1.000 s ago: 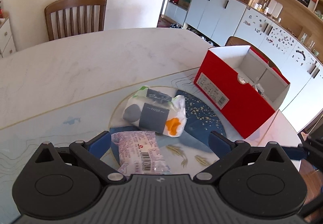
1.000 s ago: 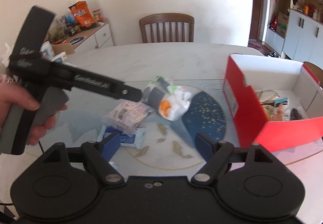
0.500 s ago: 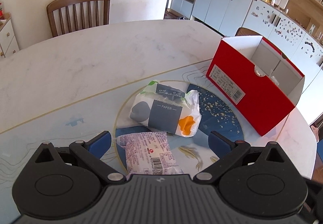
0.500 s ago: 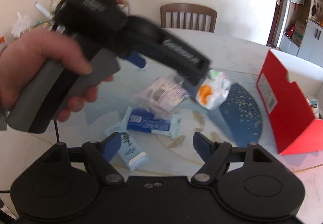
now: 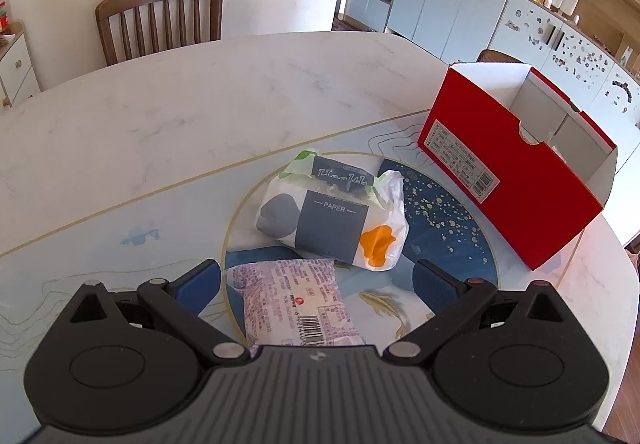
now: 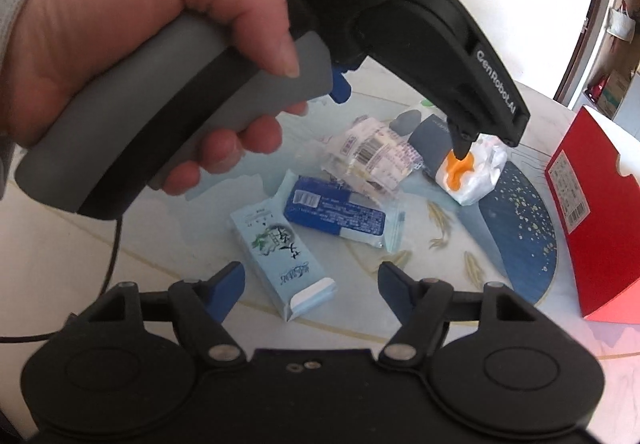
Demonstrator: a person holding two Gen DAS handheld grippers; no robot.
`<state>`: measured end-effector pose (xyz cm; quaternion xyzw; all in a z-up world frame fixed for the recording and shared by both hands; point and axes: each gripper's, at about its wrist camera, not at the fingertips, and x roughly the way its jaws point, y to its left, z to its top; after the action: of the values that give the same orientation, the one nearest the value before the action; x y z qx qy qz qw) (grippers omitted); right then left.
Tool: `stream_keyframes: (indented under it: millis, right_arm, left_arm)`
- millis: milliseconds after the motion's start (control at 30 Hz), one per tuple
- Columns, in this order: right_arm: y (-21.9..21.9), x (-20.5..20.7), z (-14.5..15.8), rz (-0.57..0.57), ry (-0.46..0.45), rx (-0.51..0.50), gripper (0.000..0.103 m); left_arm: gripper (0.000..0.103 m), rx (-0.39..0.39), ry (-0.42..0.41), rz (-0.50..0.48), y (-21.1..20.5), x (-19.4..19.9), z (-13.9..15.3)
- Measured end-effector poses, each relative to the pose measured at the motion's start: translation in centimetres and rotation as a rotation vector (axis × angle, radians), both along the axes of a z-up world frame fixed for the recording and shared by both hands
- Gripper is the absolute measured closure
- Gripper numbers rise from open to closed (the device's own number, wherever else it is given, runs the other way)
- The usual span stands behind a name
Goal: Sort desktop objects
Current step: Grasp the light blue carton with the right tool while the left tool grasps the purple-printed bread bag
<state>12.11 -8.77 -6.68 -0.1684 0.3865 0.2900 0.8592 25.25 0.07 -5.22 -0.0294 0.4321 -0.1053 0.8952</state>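
A red box (image 5: 516, 180) stands open-topped at the table's (image 5: 160, 116) edge, apparently the sorting bin. Beside it lies a tissue pack (image 5: 332, 220), then a pink packet (image 5: 294, 306), which the left gripper (image 5: 316, 280) straddles with fingers apart. The right gripper (image 6: 311, 286), also spread, hovers over a pale blue carton (image 6: 280, 248).

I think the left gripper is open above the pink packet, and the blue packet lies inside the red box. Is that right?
Not quite. The left gripper is open above the pink packet, but the blue packet is not inside the red box. It lies on the table, beside a light blue carton. The right wrist view shows this.
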Motion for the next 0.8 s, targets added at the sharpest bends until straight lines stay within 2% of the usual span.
stream_keyframes:
  millis: [300, 667, 733, 800]
  right_arm:
    - [0.8, -0.1, -1.6, 0.037, 0.016, -0.038, 0.037]
    - [1.6, 0.1, -1.4, 0.072, 0.03, -0.021, 0.045]
    - [1.5, 0.3, -1.4, 0.073, 0.043, -0.016, 0.046]
    - [1.3, 0.6, -1.3, 0.066, 0.062, -0.007, 0.048]
  left_arm:
    - [0.0, -0.018, 0.02, -0.02, 0.5, 0.1, -1.0]
    - [0.001, 0.009, 0.063, -0.027, 0.7, 1.1, -2.5]
    - [0.007, 0.009, 0.07, -0.026, 0.8, 1.2, -2.7]
    - [0.021, 0.003, 0.084, -0.026, 0.9, 1.4, -2.9]
